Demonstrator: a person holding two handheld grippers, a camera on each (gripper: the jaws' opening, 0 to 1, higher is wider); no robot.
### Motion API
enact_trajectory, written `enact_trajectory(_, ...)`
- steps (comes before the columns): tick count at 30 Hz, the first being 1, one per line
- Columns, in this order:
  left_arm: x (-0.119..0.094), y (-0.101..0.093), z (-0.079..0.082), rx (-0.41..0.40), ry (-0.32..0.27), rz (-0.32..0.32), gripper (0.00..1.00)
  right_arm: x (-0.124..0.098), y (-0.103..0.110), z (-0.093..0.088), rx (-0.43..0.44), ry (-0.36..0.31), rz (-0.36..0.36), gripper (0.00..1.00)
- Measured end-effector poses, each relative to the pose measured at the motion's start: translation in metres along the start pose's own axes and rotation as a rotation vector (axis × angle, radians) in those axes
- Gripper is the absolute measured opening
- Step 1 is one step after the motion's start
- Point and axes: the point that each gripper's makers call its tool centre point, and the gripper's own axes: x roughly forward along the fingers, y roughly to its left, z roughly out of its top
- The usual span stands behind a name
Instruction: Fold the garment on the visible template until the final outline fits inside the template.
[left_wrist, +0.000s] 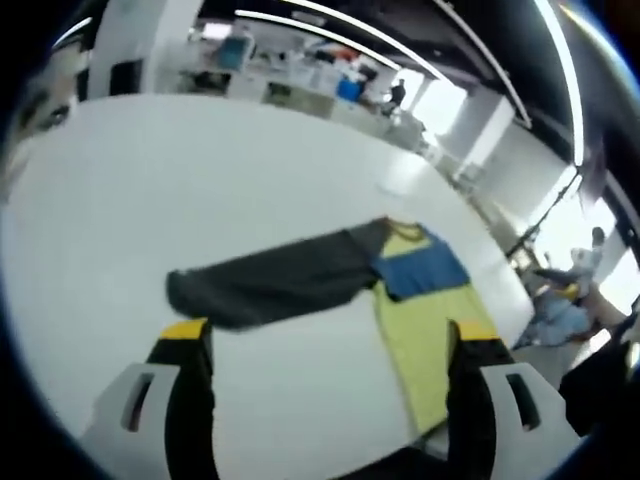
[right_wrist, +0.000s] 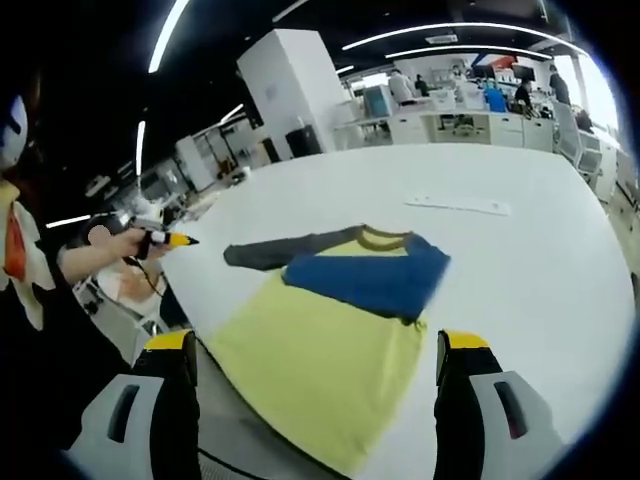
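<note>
A long-sleeved shirt lies flat on the white table. Its body is yellow, and its blue sleeve is folded across the chest. The dark grey sleeve stretches out straight to the side. In the left gripper view the shirt sits ahead and to the right. My left gripper is open above the table, short of the grey sleeve, holding nothing. My right gripper is open above the yellow hem end, with nothing between its jaws. The left gripper also appears beyond the table's edge, held in a hand.
A pale flat strip lies on the table beyond the collar. A person stands at the table's edge. Desks, a white pillar and people fill the room behind.
</note>
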Motion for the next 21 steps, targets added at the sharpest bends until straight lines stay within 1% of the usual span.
enact_trajectory(3,0.007,0.02,0.001,-0.021,-0.009,0.01,0.91,0.003,0.001,0.004,0.006,-0.013,0.0,1.0)
enact_trajectory(5,0.015,0.039,0.002,-0.063,-0.029,0.021,0.91,0.004,0.001,0.004,0.01,-0.013,-0.002,1.0)
enact_trajectory(7,0.019,0.052,0.004,-0.092,-0.047,0.029,0.89,0.005,0.001,0.003,0.008,-0.007,-0.006,1.0)
enact_trajectory(8,0.023,0.062,0.006,-0.118,-0.064,0.033,0.89,0.006,0.001,0.002,0.007,-0.005,-0.008,1.0)
enact_trajectory(10,0.026,0.068,0.007,-0.151,-0.081,0.046,0.89,0.006,0.002,0.001,0.011,0.0,-0.009,1.0)
enact_trajectory(12,0.029,0.075,0.008,-0.162,-0.087,0.058,0.88,0.007,0.002,0.0,0.014,0.003,-0.012,1.0)
enact_trajectory(17,0.042,0.102,0.008,-0.175,-0.074,0.087,0.87,0.01,0.003,-0.003,0.016,0.021,-0.019,1.0)
enact_trajectory(21,0.05,0.116,0.007,-0.173,-0.067,0.101,0.87,0.012,0.003,-0.002,0.039,0.0,-0.024,1.0)
